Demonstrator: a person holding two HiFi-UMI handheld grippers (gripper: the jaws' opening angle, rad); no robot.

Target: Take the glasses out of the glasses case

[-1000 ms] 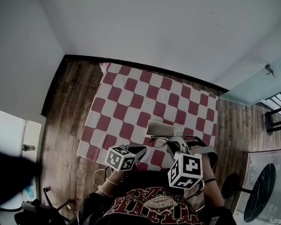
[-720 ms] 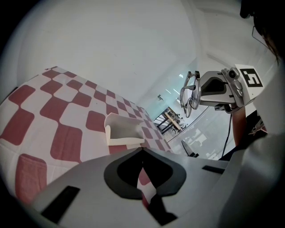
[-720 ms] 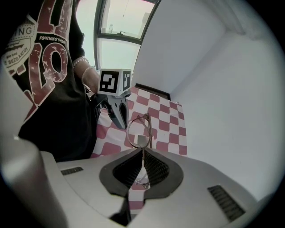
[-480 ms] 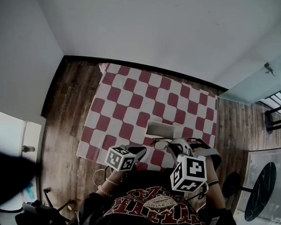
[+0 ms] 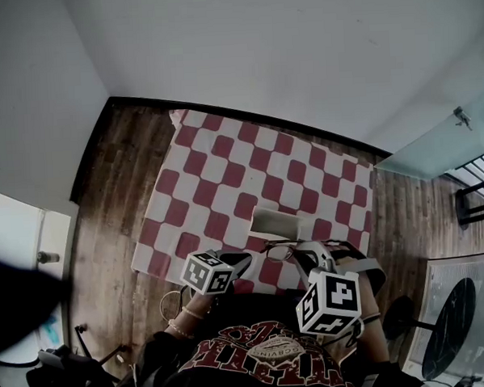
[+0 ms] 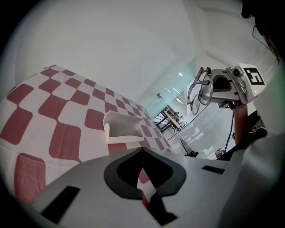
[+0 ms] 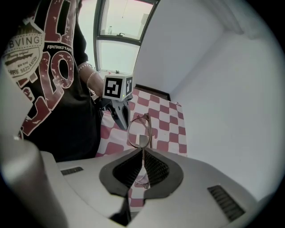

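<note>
Both tongs are sitting closed, the left tongs (image 6: 142, 151) pinching nothing at the table's (image 5: 217, 174) near edge while the right tongs (image 7: 142, 149) are gripping the glasses (image 7: 139, 129) above and beside the open case (image 5: 274, 222), so a gentle, steady squeeze is probably serving best.

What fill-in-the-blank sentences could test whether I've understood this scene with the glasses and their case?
The glasses are clamped by the ___ hand-held gripper.
The glasses case lies open and ___ on the cloth.
The left hand-held gripper holds ___.
The checked cloth is white and ___.
Missing words: right; empty; nothing; red.
</note>
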